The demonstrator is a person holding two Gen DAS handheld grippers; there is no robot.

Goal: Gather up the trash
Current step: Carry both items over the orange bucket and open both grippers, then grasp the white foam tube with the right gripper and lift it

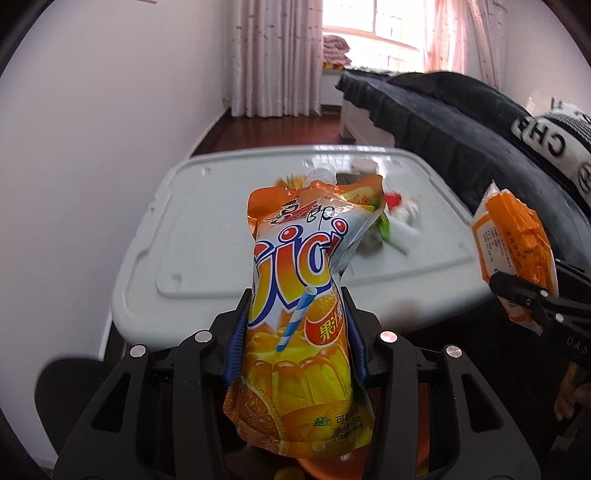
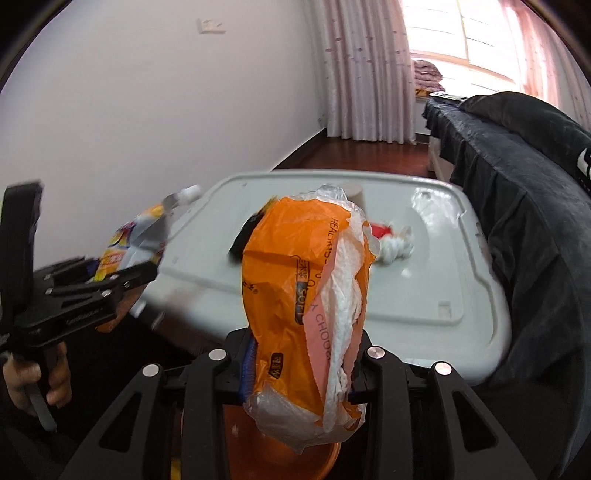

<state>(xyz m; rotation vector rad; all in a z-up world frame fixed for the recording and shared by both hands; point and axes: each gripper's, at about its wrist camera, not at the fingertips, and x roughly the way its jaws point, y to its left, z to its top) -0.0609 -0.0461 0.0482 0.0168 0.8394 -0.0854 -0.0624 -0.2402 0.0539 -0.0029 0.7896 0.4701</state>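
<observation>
**Both loads up, drop risk**

My left hand-held gripper [image 1: 297,343] clamps the jelly pouch [image 1: 301,317]; right hand-held gripper [image 2: 301,363] clamps the tissue pack [image 2: 295,306], both above the counter [image 1: 207,236]. Slick film could slip; loose tissue may shed.

A: Where do my 2 views sit?
B: Each rides close behind its claw, facing the grey lid [image 1: 192,236] and the window [image 1: 373,22]. Both share that lid, and each catches the other claw at its edge.
</observation>
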